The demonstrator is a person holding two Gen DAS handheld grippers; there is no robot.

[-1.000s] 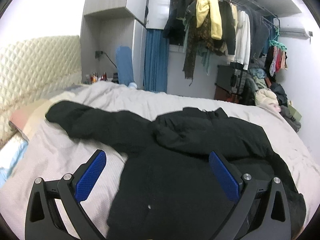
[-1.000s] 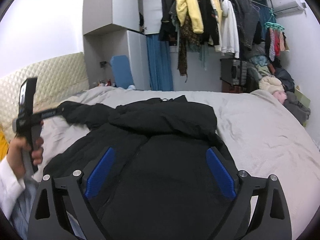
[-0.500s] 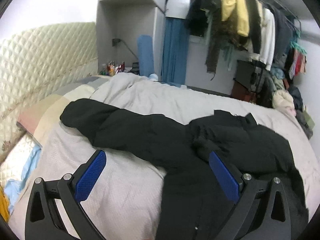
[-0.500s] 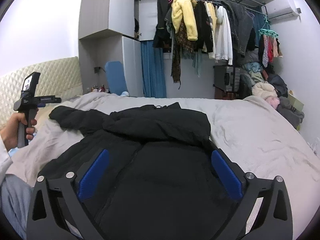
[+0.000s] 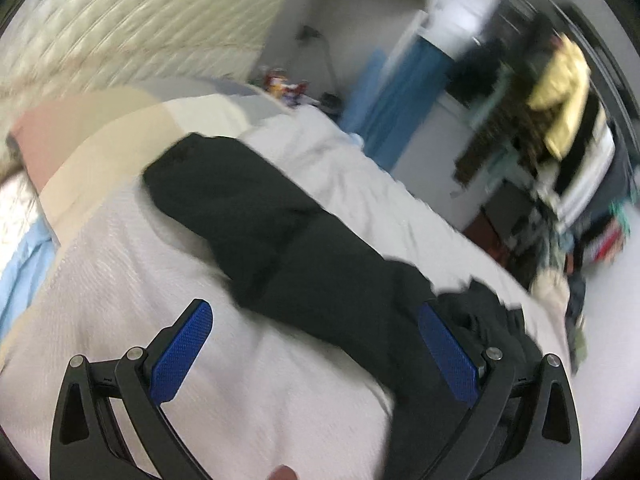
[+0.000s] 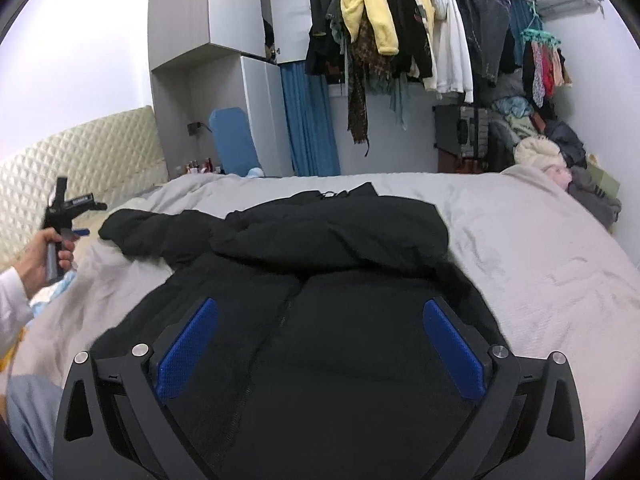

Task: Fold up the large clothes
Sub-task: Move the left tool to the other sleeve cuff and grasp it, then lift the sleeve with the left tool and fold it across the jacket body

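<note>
Pale bedding covers the bed (image 6: 520,240), and a black jacket (image 6: 328,320) lies spread across it, one sleeve (image 5: 248,208) stretched toward the headboard. Over the jacket's body the right claw (image 6: 320,344) has just opened wide, empty; the left claw (image 5: 316,344) is spread above the sleeve.
</note>
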